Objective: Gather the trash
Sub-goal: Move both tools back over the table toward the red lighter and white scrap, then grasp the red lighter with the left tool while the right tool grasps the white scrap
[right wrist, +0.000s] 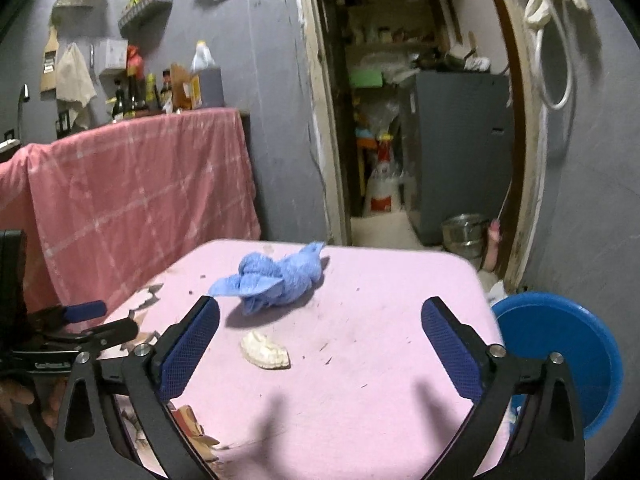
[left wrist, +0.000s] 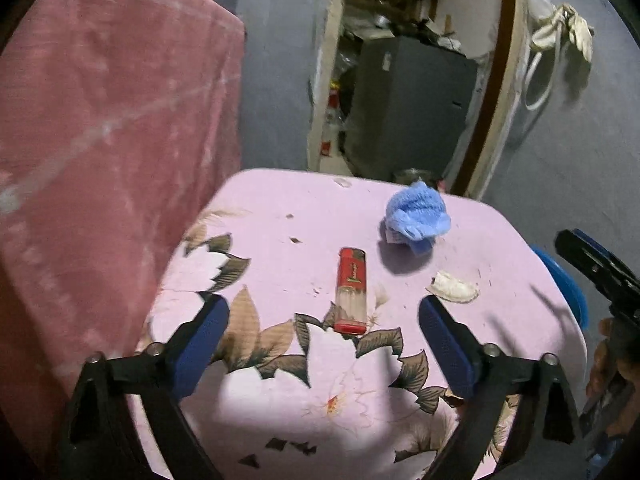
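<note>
Right now both grippers hang over a small table (left wrist: 280, 208) covered in a pink cloth with a flower print, and both stand with their blue-padded fingers spread wide and nothing between the pads. Seen from the left wrist, the left gripper (left wrist: 324, 322) frames a red lighter (left wrist: 351, 290) that lies flat on the cloth, lengthwise between the two fingers and just ahead of their tips, touching neither. Off to the right of that lighter, near the right finger's tip but clear of it, lies a pale crumpled scrap (left wrist: 454, 287), and farther back a crumpled blue cloth (left wrist: 416, 218) sits near the far edge of the table. Small dark crumbs are scattered across the pink surface. From the right wrist, the right gripper (right wrist: 320, 324) hovers with the same pale scrap (right wrist: 265, 350) lying on the table just inside its left finger, apart from the pad, while the blue cloth (right wrist: 276, 276) rests beyond the fingertips, closer to the left one. A blue round basin (right wrist: 560, 352) sits low beside the table's right edge, outside the right finger. The left gripper (right wrist: 86, 318) shows at the left margin of this view, held by a hand (right wrist: 16, 396). Behind the table hangs a pink checked sheet (right wrist: 140, 200), next to an open doorway (right wrist: 400, 120) in a grey wall
</note>
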